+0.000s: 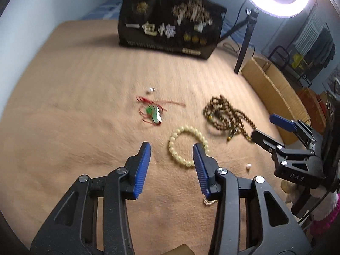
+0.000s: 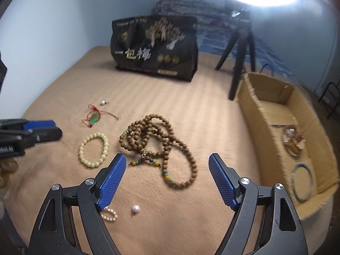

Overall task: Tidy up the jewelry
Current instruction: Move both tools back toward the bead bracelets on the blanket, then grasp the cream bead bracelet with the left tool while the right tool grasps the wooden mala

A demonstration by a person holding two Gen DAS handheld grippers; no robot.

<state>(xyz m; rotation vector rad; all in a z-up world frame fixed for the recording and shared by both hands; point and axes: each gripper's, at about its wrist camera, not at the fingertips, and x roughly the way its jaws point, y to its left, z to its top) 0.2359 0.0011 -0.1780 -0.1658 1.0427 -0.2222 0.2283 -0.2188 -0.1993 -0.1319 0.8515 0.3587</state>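
Observation:
On the tan blanket lie a cream bead bracelet point(image 1: 172, 147) point(image 2: 81, 146), a long brown bead necklace point(image 1: 223, 114) point(image 2: 161, 144), a green pendant on red cord point(image 1: 154, 112) point(image 2: 94, 120), a small silver bead point(image 1: 151, 89) point(image 2: 103, 102), a loose pearl point(image 1: 248, 166) point(image 2: 136, 208) and a small pearl ring point(image 2: 109, 214). My left gripper point(image 1: 172, 152) is open and empty, just short of the cream bracelet. My right gripper point(image 2: 167, 163) is open and empty over the near end of the brown necklace; it also shows in the left wrist view point(image 1: 262, 127).
An open cardboard box point(image 2: 255, 114) at the right holds a silver bangle point(image 2: 302, 181) and other small pieces. A black printed bag point(image 2: 155, 48) stands at the back. A ring light on a tripod point(image 2: 240, 63) stands behind the box.

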